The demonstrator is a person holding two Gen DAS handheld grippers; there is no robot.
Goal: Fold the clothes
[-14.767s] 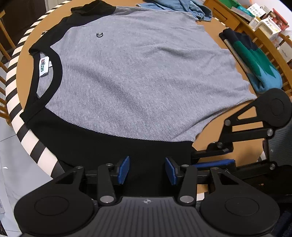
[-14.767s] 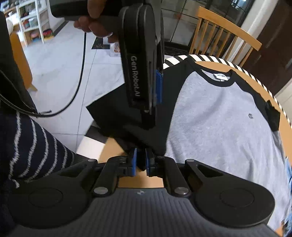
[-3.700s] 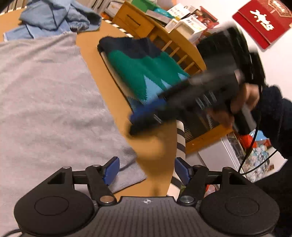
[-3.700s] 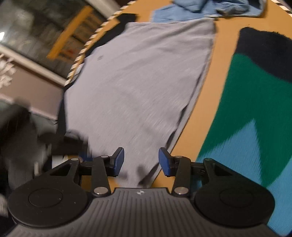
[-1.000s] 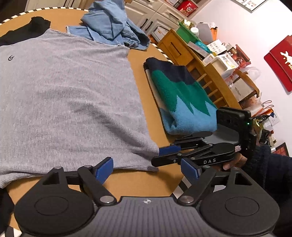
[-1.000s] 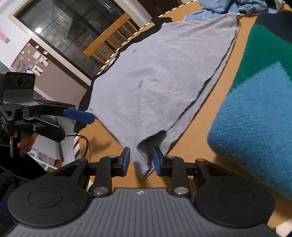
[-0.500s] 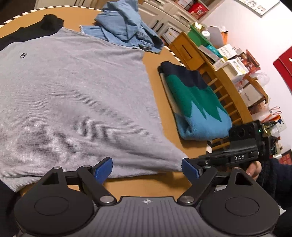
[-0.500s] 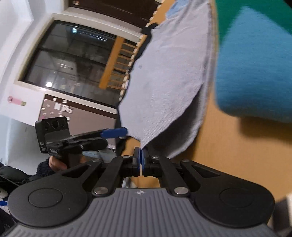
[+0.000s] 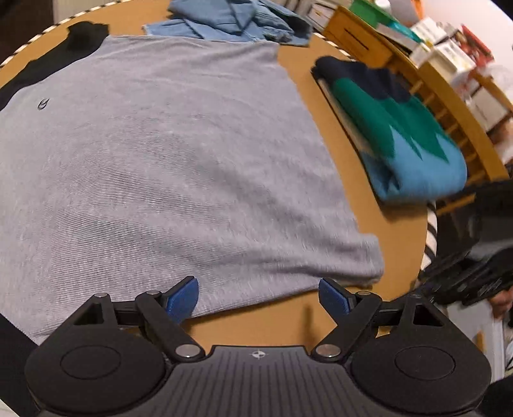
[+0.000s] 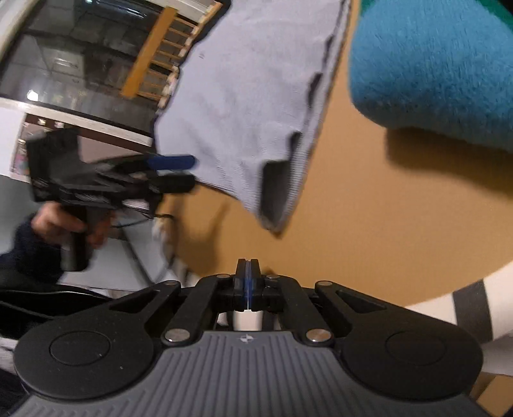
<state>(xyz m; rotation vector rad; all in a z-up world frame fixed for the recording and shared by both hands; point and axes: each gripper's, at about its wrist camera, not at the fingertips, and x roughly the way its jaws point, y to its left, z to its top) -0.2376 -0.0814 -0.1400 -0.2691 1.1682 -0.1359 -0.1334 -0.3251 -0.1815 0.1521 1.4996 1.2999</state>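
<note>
The grey T-shirt (image 9: 166,173) lies spread flat on the round worktop (image 9: 378,205), its hem along the near edge, with a folded green-and-blue sweater (image 9: 394,134) to its right and a crumpled blue shirt (image 9: 231,19) at the far side. The left claw (image 9: 258,296) is released, pads wide over the hem; the right claw (image 10: 247,285) is clenched on nothing, just short of the shirt's near right corner. To fold cleanly, the right claw should probably reopen and pinch both layers at that corner while the left bites the hem, so both lift evenly.

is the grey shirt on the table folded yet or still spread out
Mostly spread out. The grey shirt lies flat across the table, no fold in the body; only its near corner is lifted, with the layers gaping.
</note>
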